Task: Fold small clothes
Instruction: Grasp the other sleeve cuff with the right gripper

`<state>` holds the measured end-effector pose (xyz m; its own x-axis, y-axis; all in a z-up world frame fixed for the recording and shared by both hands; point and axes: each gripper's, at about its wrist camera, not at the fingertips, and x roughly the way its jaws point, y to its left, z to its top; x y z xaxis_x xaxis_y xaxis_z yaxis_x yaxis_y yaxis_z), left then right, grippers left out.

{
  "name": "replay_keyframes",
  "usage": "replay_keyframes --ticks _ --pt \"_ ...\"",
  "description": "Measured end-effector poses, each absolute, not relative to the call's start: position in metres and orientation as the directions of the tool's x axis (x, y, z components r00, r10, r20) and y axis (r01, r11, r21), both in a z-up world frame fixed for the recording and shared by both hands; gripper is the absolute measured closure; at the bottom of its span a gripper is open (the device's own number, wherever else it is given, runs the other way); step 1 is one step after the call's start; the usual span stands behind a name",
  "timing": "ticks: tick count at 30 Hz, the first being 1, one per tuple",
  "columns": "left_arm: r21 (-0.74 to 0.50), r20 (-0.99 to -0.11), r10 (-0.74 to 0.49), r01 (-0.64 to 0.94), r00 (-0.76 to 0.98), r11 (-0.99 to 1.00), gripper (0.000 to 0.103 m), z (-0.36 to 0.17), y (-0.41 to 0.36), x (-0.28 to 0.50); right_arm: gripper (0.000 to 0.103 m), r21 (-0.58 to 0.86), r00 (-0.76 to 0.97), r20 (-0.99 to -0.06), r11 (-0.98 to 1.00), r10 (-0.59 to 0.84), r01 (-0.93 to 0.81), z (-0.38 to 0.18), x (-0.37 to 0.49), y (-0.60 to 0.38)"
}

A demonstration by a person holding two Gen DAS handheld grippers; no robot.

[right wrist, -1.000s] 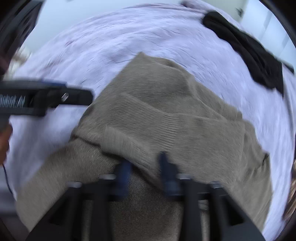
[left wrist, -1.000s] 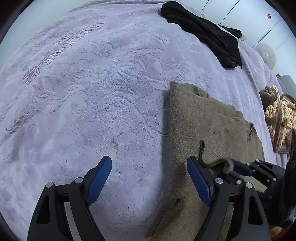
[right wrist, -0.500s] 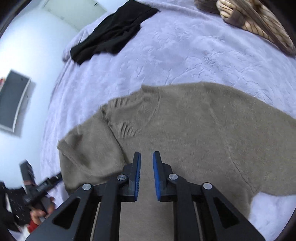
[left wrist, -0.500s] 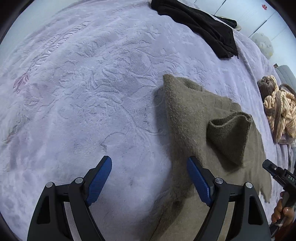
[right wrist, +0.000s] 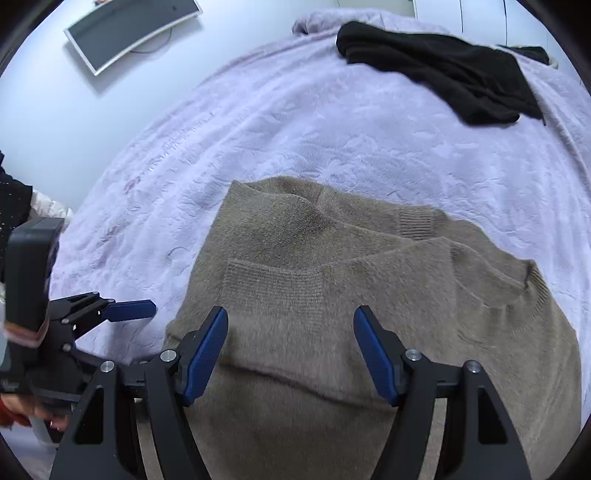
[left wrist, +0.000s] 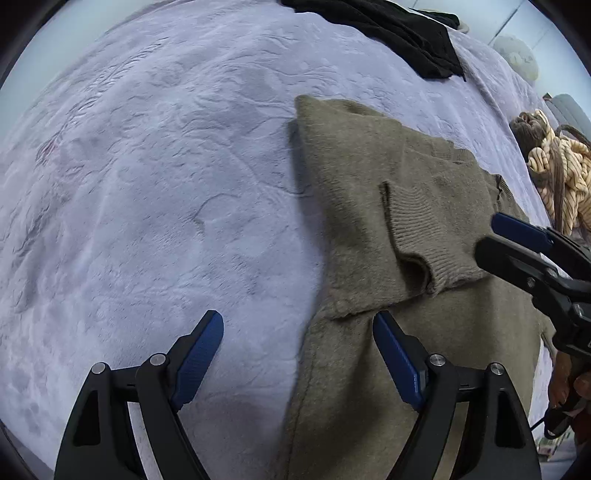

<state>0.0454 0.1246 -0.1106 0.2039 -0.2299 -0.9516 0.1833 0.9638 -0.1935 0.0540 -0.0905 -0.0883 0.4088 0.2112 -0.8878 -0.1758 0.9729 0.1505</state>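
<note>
An olive-brown knit sweater [left wrist: 369, 192] lies flat on the lavender bedspread [left wrist: 166, 184]. One sleeve is folded across its body, and the ribbed cuff [left wrist: 424, 229] rests on top. My left gripper [left wrist: 297, 328] is open, straddling the sweater's left edge just above the bed, with nothing pressed between its pads. My right gripper [right wrist: 291, 325] hovers over the sweater [right wrist: 351, 295] near the folded cuff [right wrist: 273, 284]; its jaws are opening and hold nothing. The right gripper [left wrist: 506, 240] also shows at the right edge of the left wrist view. The left gripper [right wrist: 122, 314] shows in the right wrist view.
A black garment [right wrist: 443, 66] lies at the far side of the bed. A striped tan and cream garment [left wrist: 554, 177] is bunched to the right of the sweater. A monitor [right wrist: 129, 33] hangs on the wall. A person's hand [right wrist: 22, 406] holds the left gripper.
The right gripper, earlier shut on the sleeve cuff, laid it across the sweater, let go and spread wide. The left gripper stayed open while the sweater's edge drew nearer between its fingers.
</note>
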Motion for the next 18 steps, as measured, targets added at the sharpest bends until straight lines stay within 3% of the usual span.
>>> replay_keyframes --ticks 6,8,10,12,13,14,18 --pt "-0.138 -0.961 -0.18 0.202 0.21 0.97 0.019 -0.125 0.106 0.05 0.029 -0.059 0.363 -0.93 0.947 0.062 -0.314 -0.109 0.042 -0.079" --pt "-0.068 -0.961 -0.121 0.21 0.25 0.975 0.019 -0.128 0.099 0.051 0.029 -0.055 0.369 -0.926 0.945 0.072 -0.322 -0.112 0.047 -0.079" --pt "-0.078 -0.957 -0.118 0.156 0.264 0.985 0.019 -0.131 0.106 0.051 0.029 -0.065 0.356 -0.932 0.942 0.06 -0.329 -0.122 0.057 -0.073" --pt "-0.127 -0.954 -0.142 0.072 0.264 0.989 0.019 -0.132 0.123 0.051 0.054 -0.064 0.345 -0.937 0.946 0.053 -0.319 -0.129 0.061 -0.071" --pt "-0.146 -0.953 -0.154 0.049 0.262 0.988 0.019 -0.133 0.13 0.05 0.091 -0.033 0.345 -0.935 0.952 0.078 -0.304 -0.129 0.063 -0.073" --pt "-0.162 -0.952 -0.165 0.033 0.258 0.986 0.019 -0.134 0.135 0.05 0.097 0.009 0.341 -0.934 0.964 0.103 -0.266 -0.127 0.065 -0.078" --pt "-0.153 -0.956 -0.154 0.024 0.251 0.988 0.019 -0.136 0.136 0.049 0.098 0.173 0.439 -0.886 0.985 0.149 0.015 -0.101 0.065 -0.132"
